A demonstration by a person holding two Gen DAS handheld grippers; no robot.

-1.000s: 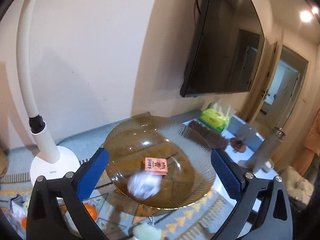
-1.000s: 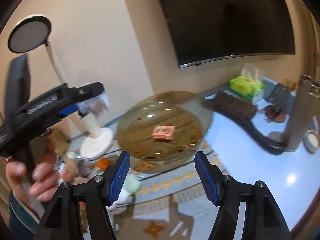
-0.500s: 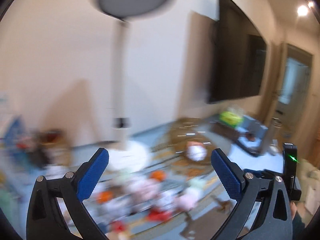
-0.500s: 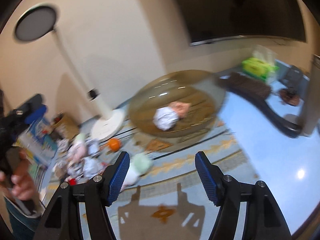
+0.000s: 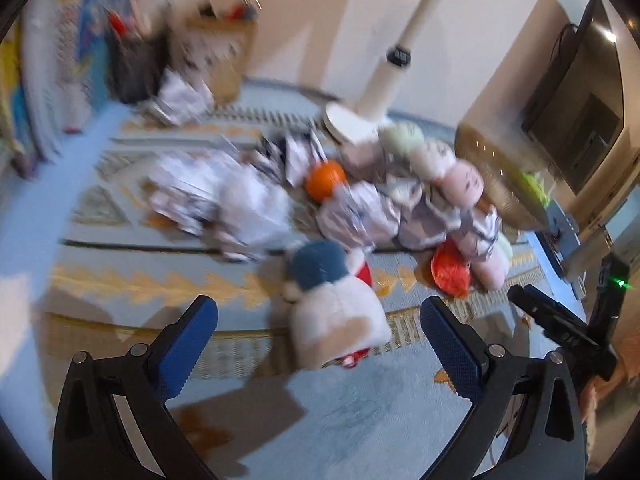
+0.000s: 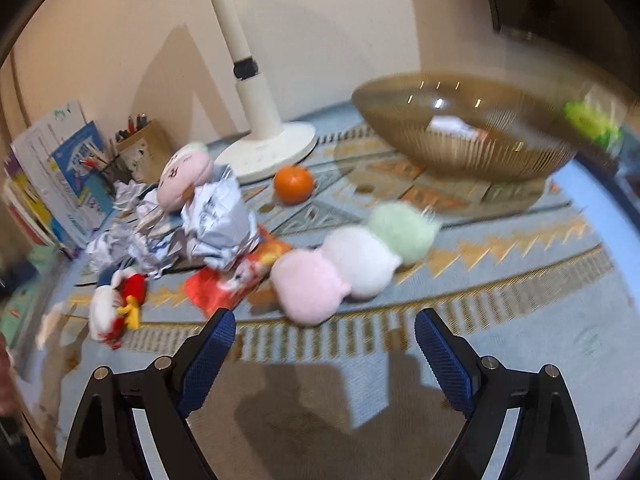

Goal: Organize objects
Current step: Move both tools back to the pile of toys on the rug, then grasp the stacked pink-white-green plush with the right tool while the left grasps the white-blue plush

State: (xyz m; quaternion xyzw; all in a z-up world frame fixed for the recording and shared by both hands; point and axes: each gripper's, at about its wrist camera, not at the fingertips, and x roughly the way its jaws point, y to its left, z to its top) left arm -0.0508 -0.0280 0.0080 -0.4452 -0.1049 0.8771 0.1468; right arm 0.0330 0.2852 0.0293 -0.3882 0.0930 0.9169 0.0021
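My left gripper (image 5: 320, 344) is open and hangs low over the rug. A white, blue and red duck plush (image 5: 332, 312) lies just past its tips, untouched. My right gripper (image 6: 324, 354) is empty and its jaws are opening. Just beyond it lies a plush row of pink (image 6: 308, 288), white (image 6: 360, 260) and green (image 6: 404, 232) balls. Behind them are crumpled paper balls (image 6: 216, 224), a red snack packet (image 6: 224, 284), an orange (image 6: 294, 184) and a pink-faced plush (image 6: 184, 176). The amber glass bowl (image 6: 468, 136) at the back right holds a paper ball and a small box.
A white lamp base (image 6: 268, 148) stands behind the pile. Books (image 6: 52, 176) and a pencil holder (image 6: 136, 144) line the left wall. The patterned blue rug (image 6: 500, 280) lies bare to the right of the plush row. The black body of the right gripper (image 5: 568, 332) shows at the left wrist view's right edge.
The paper ball dropped into the bowl. Both grippers swung left and down from the bowl to the pile of toys and paper. The right jaws spread wider.
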